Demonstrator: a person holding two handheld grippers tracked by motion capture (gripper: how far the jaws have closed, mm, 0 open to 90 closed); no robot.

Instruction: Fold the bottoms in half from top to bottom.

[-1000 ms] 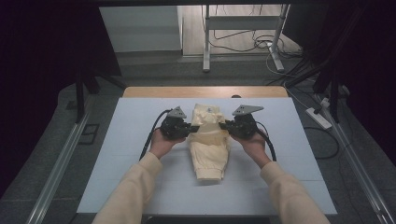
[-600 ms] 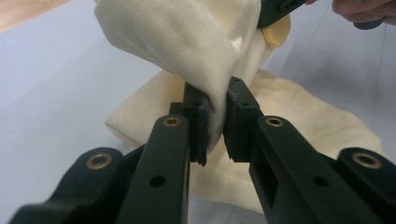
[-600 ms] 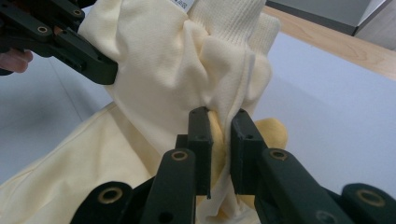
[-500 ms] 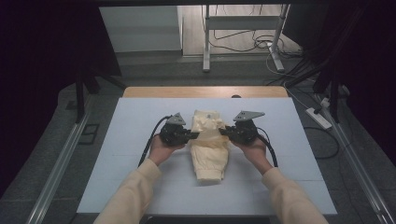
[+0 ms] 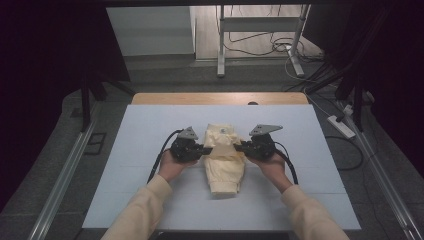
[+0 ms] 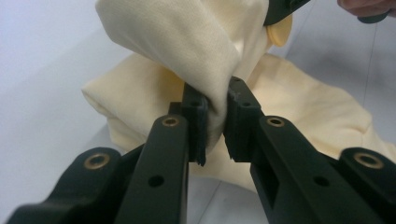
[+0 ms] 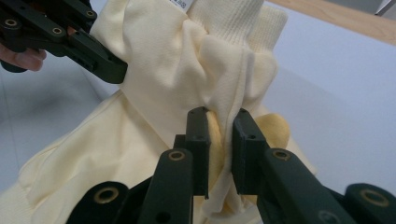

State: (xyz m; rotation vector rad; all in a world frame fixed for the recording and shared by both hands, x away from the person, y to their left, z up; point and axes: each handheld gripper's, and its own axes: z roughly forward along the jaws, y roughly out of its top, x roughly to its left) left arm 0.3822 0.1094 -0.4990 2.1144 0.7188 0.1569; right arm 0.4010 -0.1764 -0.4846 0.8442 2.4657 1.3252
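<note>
Pinching the garment [image 5: 223, 159] from both sides — my left tongs [image 6: 215, 122] are clenched on a fold of cloth, my right tongs [image 7: 220, 140] clenched on bunched fabric near the ribbed hem. It lies mid-tabletop [image 5: 125, 165], partly lifted. Soft, light and floppy, I judge — best gripped at thick seams. No containers about.

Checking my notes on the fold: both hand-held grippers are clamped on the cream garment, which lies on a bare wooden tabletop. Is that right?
Not quite. The left hand-held gripper and right hand-held gripper are clamped on the cream garment, but it lies on a pale blue mat over the wood, as the high view shows.
</note>
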